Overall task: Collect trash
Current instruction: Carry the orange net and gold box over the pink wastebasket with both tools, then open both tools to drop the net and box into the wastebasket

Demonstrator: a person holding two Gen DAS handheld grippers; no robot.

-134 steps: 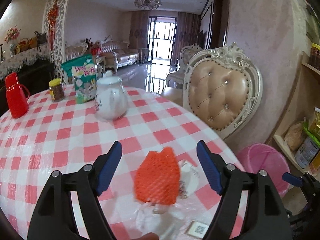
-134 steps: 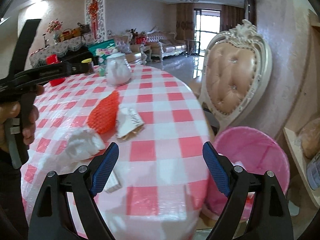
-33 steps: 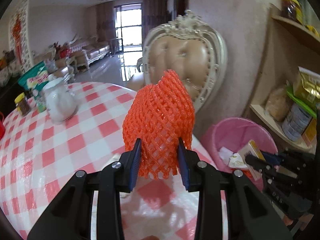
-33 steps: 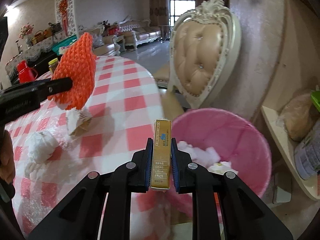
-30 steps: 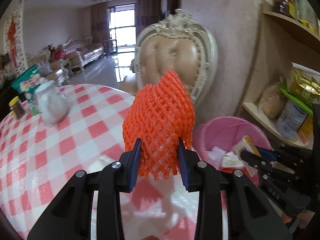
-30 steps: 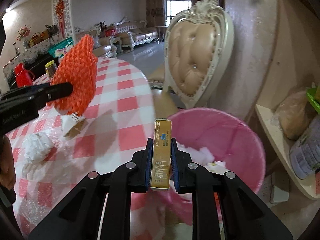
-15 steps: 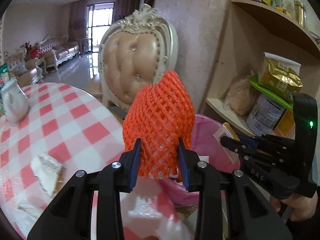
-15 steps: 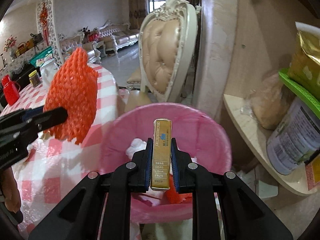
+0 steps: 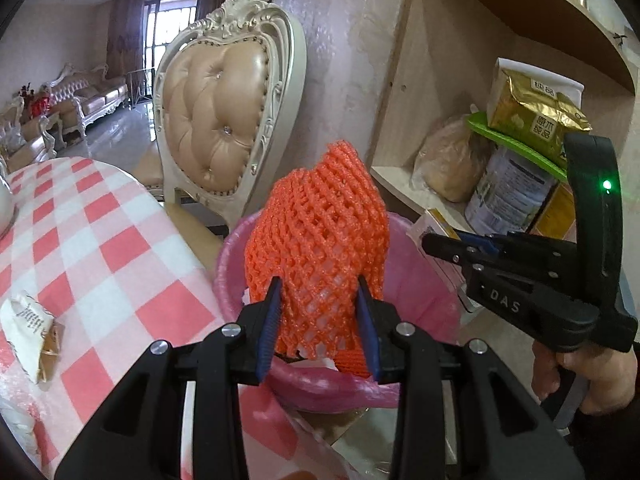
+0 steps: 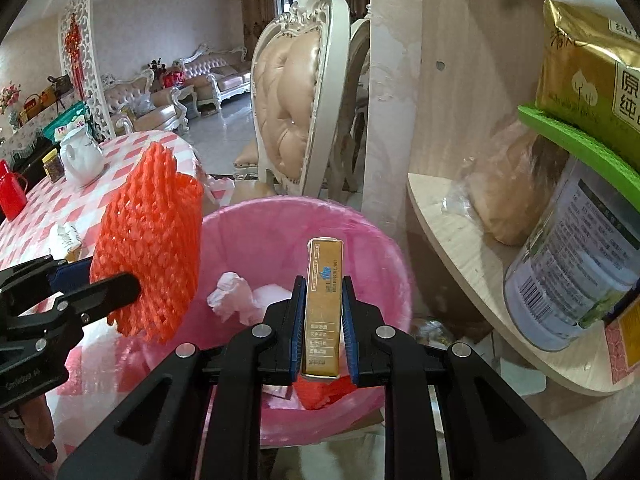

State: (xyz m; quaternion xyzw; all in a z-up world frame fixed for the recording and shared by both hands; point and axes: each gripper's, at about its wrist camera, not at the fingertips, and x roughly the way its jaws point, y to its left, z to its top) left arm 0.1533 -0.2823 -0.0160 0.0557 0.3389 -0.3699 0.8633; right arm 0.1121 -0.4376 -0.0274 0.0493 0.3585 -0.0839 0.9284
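Our left gripper (image 9: 318, 314) pinches the orange foam net (image 9: 320, 236), hiding much of the pink bin (image 9: 424, 280). Only our right gripper's (image 10: 323, 328) view shows its clamped gold box (image 10: 323, 308) clearly, beside shelf tins (image 10: 568, 280).

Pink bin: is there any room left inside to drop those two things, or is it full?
The bin has room: its far inner wall is bare above crumpled paper and orange scraps at the bottom. The shelf beside it is crowded with a can and bags.

Both wrist views angle down, close over pink bin (image 9: 420, 276) (image 10: 280, 224); each catches other claw.
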